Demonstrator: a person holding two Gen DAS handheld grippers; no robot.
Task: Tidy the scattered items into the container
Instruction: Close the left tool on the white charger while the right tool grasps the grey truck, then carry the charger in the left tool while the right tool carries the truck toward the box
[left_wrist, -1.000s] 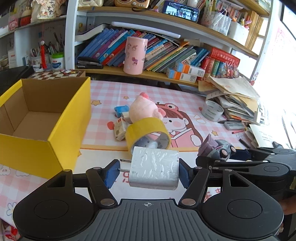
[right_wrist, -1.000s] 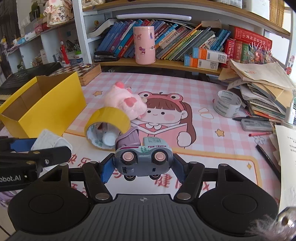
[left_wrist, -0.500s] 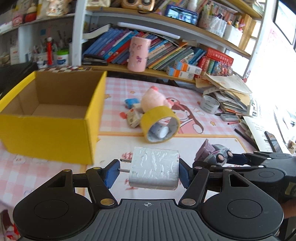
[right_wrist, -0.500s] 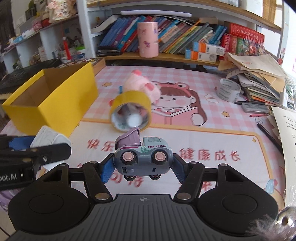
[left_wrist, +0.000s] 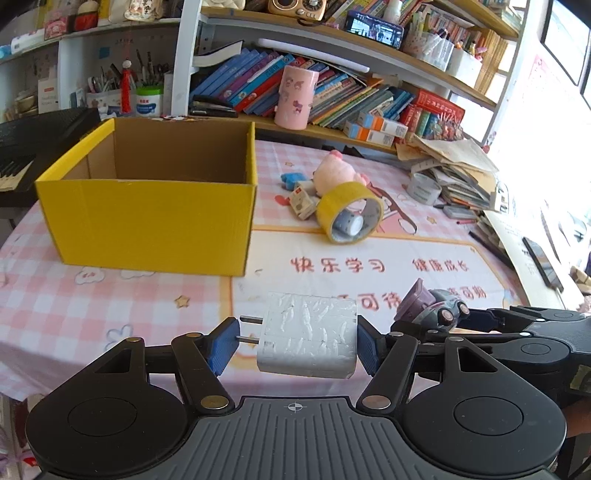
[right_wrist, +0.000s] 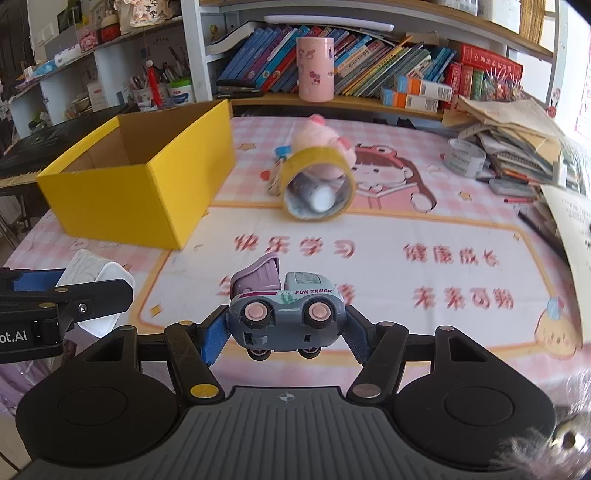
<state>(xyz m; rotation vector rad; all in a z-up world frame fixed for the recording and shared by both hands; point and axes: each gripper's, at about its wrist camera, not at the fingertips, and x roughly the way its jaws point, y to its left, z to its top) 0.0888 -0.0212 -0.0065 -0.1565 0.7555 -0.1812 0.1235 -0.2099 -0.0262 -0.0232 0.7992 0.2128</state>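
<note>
Left gripper (left_wrist: 293, 343) clamps white plastic wall charger (left_wrist: 308, 338), prongs pointing left. Right gripper (right_wrist: 284, 334) clamps grey toy truck (right_wrist: 286, 319) sideways. Open yellow cardboard box (left_wrist: 147, 218) sits ahead-left on the table, its long axis running away; left gripper nearer, likely first to unload.
</note>
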